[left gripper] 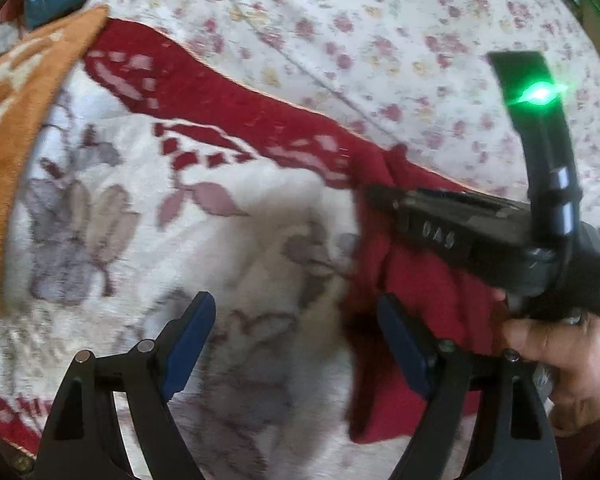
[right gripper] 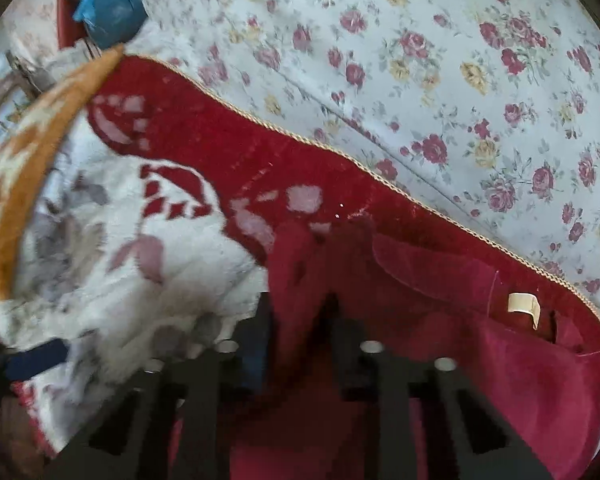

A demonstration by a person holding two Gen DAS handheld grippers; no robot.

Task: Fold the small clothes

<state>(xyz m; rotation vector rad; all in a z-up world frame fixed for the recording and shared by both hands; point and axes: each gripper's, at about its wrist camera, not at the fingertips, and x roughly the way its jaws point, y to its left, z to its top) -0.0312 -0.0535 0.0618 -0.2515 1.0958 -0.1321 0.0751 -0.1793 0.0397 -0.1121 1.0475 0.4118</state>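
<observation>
Presumably to start a fold, the right tool (right gripper: 296,320) pinches the red garment (right gripper: 440,320) while the left tool (left gripper: 296,344) hovers spread above the blanket (left gripper: 140,240).

Plush blanket (left gripper: 112,216) spread as work surface: white field, grey-mauve floral motifs, broad red border (right gripper: 228,152) with pale patches, edged in thin gold cord (right gripper: 384,178). Orange blanket with cream pattern (left gripper: 16,128) lapped over left edge of plush blanket. Floral bedsheet (right gripper: 440,80) laid beyond corded edge: pale ground, red and yellow roses, seam line crossing diagonally. Blue bag-like item (right gripper: 110,10) seen at upper left, beyond orange blanket; nature cannot be determined. Left-wrist view blurred throughout.
</observation>
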